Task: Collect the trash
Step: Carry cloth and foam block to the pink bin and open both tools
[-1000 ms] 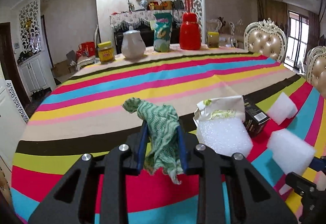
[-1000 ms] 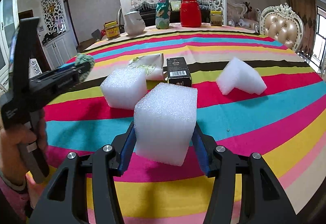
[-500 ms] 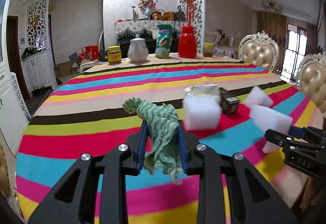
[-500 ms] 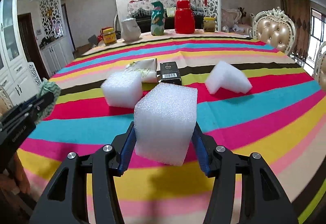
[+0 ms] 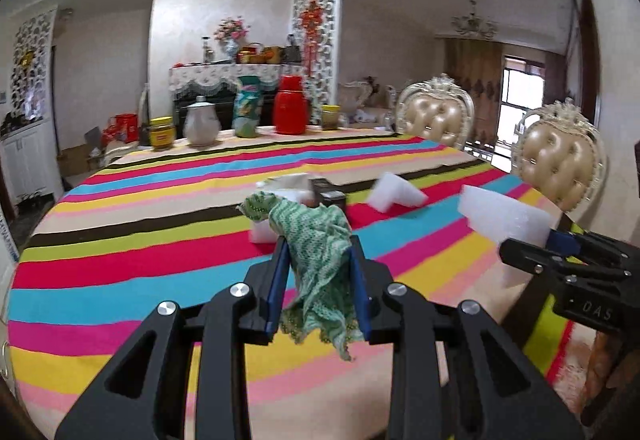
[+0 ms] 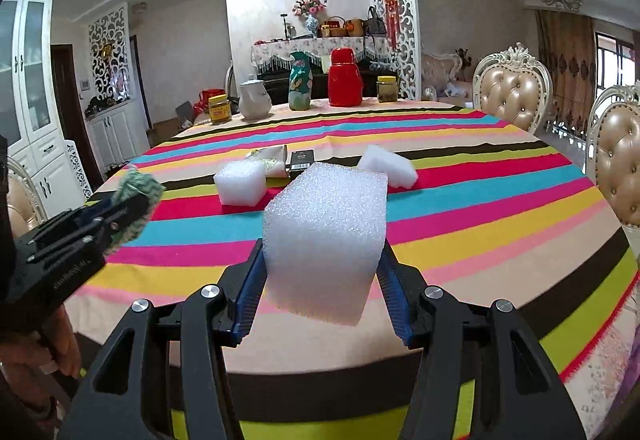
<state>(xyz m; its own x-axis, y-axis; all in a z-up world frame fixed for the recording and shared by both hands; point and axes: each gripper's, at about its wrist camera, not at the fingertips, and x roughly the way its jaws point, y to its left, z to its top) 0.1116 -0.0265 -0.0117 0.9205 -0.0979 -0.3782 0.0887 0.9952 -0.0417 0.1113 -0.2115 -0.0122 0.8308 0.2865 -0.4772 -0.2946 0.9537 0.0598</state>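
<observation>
My striped table (image 6: pixel 480 208) carries two loose foam blocks (image 6: pixel 240 184), a black box (image 6: pixel 301 160) and a paper wrapper (image 6: pixel 270 160) mid-table, jars and a red flask (image 6: pixel 345 78) beyond. My right gripper (image 6: pixel 322 280) squeezes a big foam cube (image 6: pixel 326 236) above the near edge; my left gripper (image 5: pixel 318 284) pinches a green rag (image 5: pixel 316 240), both tilted slightly down

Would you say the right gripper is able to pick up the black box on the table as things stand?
Probably not yet. The right gripper is shut on a foam block that fills its jaws. The black box lies farther up the table, with another foam block and a crumpled paper bag beside it.
</observation>
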